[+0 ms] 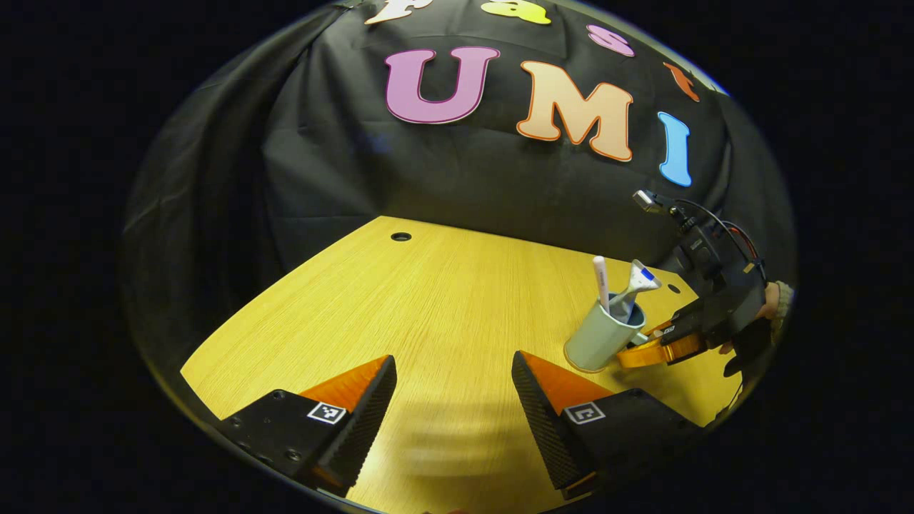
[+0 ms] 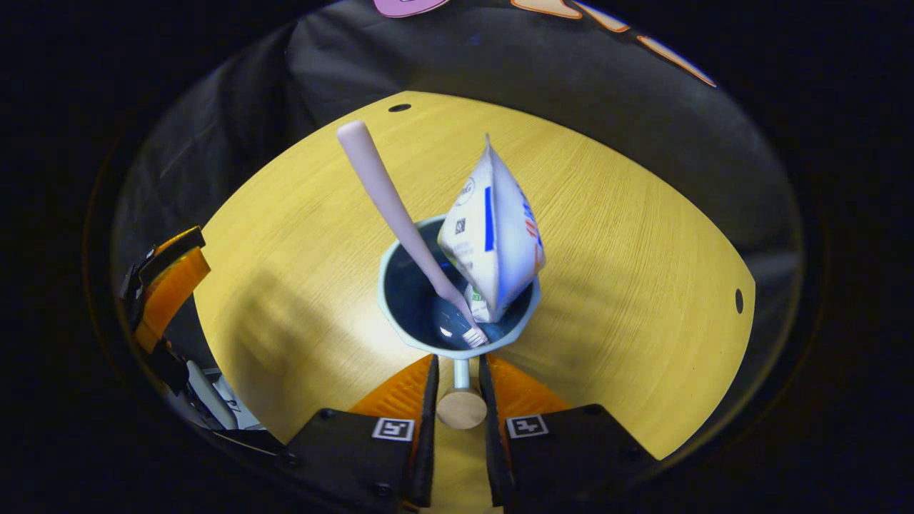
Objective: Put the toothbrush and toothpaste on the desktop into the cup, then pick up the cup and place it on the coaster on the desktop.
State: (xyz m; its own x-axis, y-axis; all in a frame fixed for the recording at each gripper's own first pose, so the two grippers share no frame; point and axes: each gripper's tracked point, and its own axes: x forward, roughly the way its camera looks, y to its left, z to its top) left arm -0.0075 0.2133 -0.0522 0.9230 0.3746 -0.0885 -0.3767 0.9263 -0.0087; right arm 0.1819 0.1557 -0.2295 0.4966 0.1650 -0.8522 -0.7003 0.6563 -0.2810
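Right tool [image 2: 457, 389] on cup [image 2: 400, 285] handle, mid-desktop [image 2: 643, 285].

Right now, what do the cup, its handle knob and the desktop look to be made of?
Cup: pale grey-green, smooth and softly glossy, probably glazed ceramic or hard plastic; the faceted rim does not settle which. Handle knob: tan, matte, round end face, likely wood or bamboo, held between the right gripper's jaws. Desktop: yellow with fine straight grain, probably wood-look laminate.

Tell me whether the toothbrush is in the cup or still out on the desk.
In. The toothbrush stands bristles-down inside the cup, leaning on the rim beside the toothpaste.
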